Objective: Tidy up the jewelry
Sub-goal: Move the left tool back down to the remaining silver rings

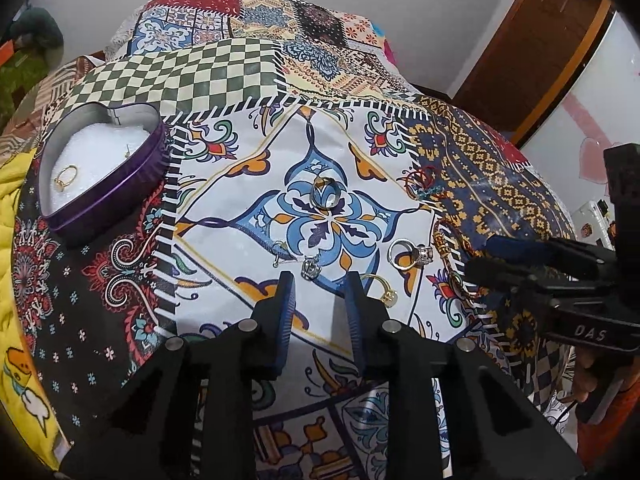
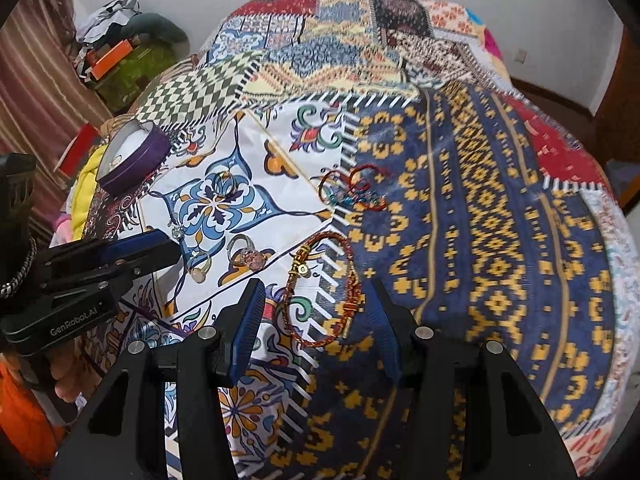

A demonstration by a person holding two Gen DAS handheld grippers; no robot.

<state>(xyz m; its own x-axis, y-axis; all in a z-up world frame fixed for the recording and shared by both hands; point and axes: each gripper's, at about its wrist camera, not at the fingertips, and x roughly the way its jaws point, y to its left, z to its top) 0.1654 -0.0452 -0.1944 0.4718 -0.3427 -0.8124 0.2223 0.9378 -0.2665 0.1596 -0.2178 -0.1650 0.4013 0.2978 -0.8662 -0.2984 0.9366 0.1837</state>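
Note:
A purple heart-shaped tin (image 1: 120,184) with a white lining holds a gold ring (image 1: 66,178) at the left; it also shows in the right wrist view (image 2: 134,160). Loose on the patterned cloth lie a wide silver band (image 1: 325,194), a ring with a clear stone (image 1: 412,254), a gold pearl ring (image 1: 382,288) and a small crown charm (image 1: 310,268). My left gripper (image 1: 320,280) is open and empty, just short of the charm. My right gripper (image 2: 316,300) is open over a red braided bracelet (image 2: 324,284). A red cord bracelet (image 2: 352,190) lies beyond.
A patchwork cloth (image 2: 480,200) covers the bed. Yellow bedding (image 1: 16,240) lies at the left edge. A wooden door frame (image 1: 540,52) and a white wall stand behind. Clutter (image 2: 120,40) is piled at the far left.

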